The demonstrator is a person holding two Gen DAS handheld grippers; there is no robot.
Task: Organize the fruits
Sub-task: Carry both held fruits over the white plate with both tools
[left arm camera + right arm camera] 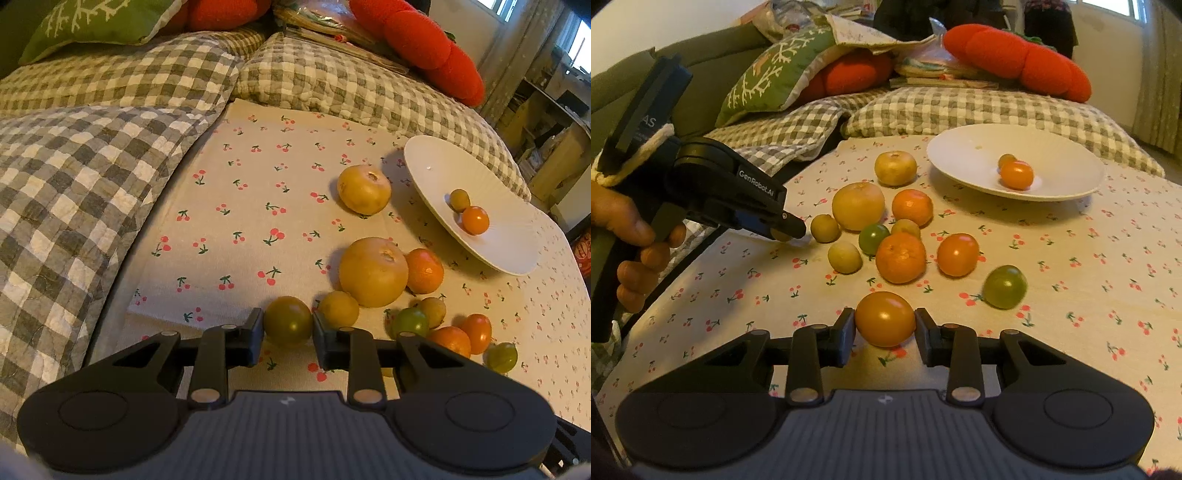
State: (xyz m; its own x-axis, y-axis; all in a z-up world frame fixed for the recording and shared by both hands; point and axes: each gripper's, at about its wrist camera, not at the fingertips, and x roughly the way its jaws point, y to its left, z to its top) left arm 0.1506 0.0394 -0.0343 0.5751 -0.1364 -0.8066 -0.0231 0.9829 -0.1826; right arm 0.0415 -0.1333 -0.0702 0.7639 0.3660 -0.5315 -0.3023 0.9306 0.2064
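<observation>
The left gripper [288,326] pinches a green tomato [288,322]. The right gripper [885,326] pinches an orange tomato [885,318], both well short of the white plate [967,155].

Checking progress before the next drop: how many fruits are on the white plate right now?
2: a small orange fruit near the middle of the white plate, and a smaller olive-yellow fruit touching it behind. Nothing seems hidden.

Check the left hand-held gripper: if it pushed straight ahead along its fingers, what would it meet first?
The left hand-held gripper is shut on a small green-yellow fruit. Straight ahead lies only bare cherry-print cloth, then probably the checkered quilt; depth is unclear.
</observation>
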